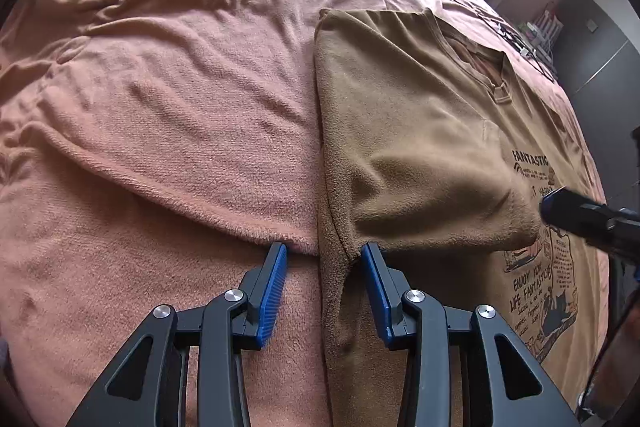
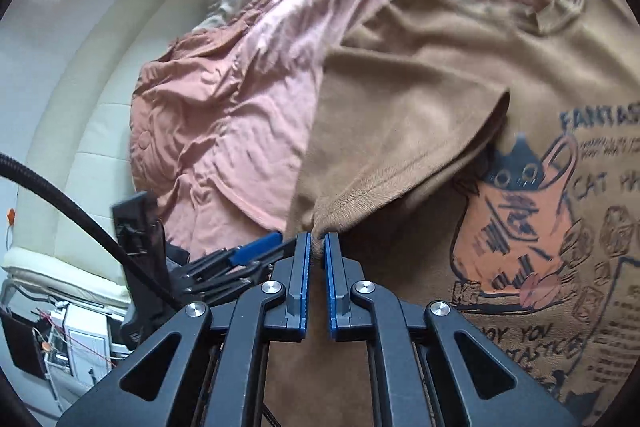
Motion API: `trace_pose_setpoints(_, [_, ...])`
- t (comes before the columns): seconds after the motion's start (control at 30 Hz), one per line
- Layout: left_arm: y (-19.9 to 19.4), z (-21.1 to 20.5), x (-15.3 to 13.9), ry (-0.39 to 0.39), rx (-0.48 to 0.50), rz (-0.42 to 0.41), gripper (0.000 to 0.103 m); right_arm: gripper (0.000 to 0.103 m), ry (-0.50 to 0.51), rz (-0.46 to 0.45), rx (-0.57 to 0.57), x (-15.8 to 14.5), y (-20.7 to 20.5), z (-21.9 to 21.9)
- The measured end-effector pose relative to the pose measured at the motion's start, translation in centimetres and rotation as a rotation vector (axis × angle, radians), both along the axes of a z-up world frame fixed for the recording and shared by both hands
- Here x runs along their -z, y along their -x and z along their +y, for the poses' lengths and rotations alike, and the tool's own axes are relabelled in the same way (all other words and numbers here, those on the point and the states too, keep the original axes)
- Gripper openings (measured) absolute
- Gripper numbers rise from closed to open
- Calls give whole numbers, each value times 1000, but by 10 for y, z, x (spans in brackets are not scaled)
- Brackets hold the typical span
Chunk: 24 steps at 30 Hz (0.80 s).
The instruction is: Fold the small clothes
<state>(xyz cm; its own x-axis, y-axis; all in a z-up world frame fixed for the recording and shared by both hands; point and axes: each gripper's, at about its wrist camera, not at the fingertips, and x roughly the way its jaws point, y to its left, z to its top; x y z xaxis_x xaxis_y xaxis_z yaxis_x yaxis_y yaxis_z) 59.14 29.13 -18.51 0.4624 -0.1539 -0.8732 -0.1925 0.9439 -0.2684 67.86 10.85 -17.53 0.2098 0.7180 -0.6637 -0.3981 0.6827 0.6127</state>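
On the bed's pink blanket (image 1: pixel 168 99), the left wrist view shows a brown T-shirt (image 1: pixel 404 131) printed "FANTASTIC" and "ENJOY YOU LIFE", collar toward the far edge. Its left hand-held gripper (image 1: pixel 324 253) gapes open at the fold. From the right wrist, the right hand-held gripper (image 2: pixel 316 247) pinches the sleeve hem (image 2: pixel 384 183); "CAT" shows.

Left gripper (image 1: pixel 324 251): jaws spread wide, low over the surface, nothing between the blue pads (image 1: pixel 274 291). Right gripper (image 2: pixel 316 247): jaws nearly closed, pinching a fabric fold at the tips.
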Motion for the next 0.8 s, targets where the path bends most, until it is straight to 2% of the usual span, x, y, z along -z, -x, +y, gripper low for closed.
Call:
trace_pose_setpoints(0.1, [2, 3, -5, -2, -4, -6, 41, 5, 29, -40, -12, -10, 7, 0])
trace_pose_setpoints(0.2, [4, 8, -12, 24, -26, -29, 41, 5, 55, -65, -24, -6, 9, 5])
trace_pose_setpoints(0.27, [3, 9, -16, 37, -32, -46, 41, 5, 74, -65, -33, 4, 9, 10])
trace_pose_setpoints(0.4, [-2, 4, -17, 50, -30, -67, 41, 5, 68, -8, -56, 32, 4, 22])
trace_pose_setpoints(0.47, [-6, -1, -13, 39, -22, -55, 41, 5, 73, 5, -69, 44, 0, 29])
trace_pose_setpoints(0.6, [-12, -8, 4, -24, 4, 8, 41, 4, 176, -4, -99, 64, -2, 37])
trace_pose_setpoints(0.73, [-9, -9, 3, -71, 17, 35, 41, 4, 169, 32, -73, 60, -6, 24])
trace_pose_setpoints(0.8, [-6, -7, -1, -70, -5, 48, 41, 4, 204, 13, -66, 53, -5, 22])
